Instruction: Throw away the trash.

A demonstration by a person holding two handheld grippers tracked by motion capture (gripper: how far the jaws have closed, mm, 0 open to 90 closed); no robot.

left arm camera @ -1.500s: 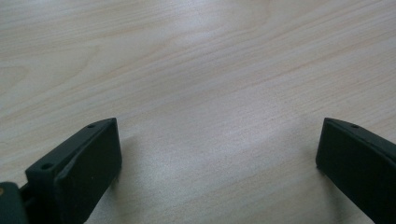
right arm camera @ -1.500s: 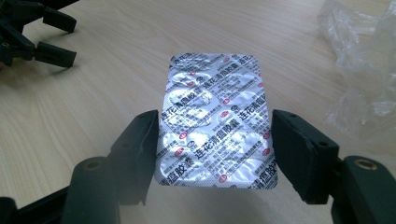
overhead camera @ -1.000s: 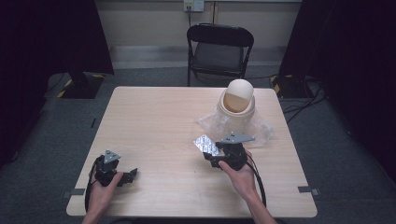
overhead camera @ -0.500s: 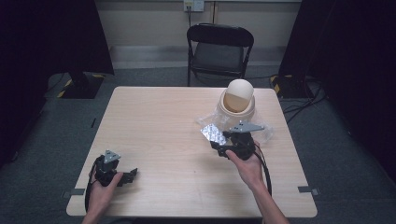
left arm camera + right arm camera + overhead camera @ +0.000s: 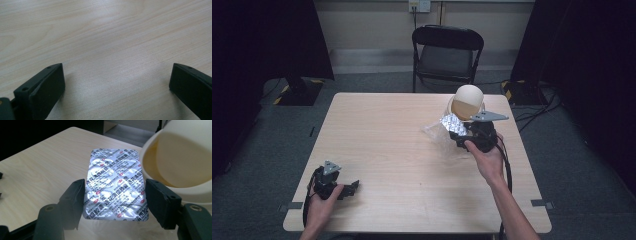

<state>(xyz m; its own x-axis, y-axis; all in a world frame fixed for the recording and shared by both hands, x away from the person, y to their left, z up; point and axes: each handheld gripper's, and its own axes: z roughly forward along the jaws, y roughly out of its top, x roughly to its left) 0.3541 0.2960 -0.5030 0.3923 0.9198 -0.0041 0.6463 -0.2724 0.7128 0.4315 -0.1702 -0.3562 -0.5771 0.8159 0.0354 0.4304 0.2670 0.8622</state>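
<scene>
My right gripper [image 5: 458, 131] [image 5: 115, 202] is shut on a silver foil blister pack [image 5: 116, 183] [image 5: 453, 123], its two black jaws pressing the pack's long edges. It holds the pack above the table, right beside the mouth of a cream round bin [image 5: 467, 101] [image 5: 180, 157] with a tilted lid. Crumpled clear plastic [image 5: 439, 137] lies under the pack. Down at the near left corner, my left gripper [image 5: 349, 187] [image 5: 117, 85] rests on the wooden table [image 5: 382, 135], wide open, with bare wood between its jaws.
A black folding chair [image 5: 447, 50] stands behind the table's far edge. Cables [image 5: 537, 107] lie on the floor at the right. Bare wood covers the table's left and middle.
My right gripper has risen and moved away from me toward the bin, carrying the blister pack. The left gripper has stayed where it was.
</scene>
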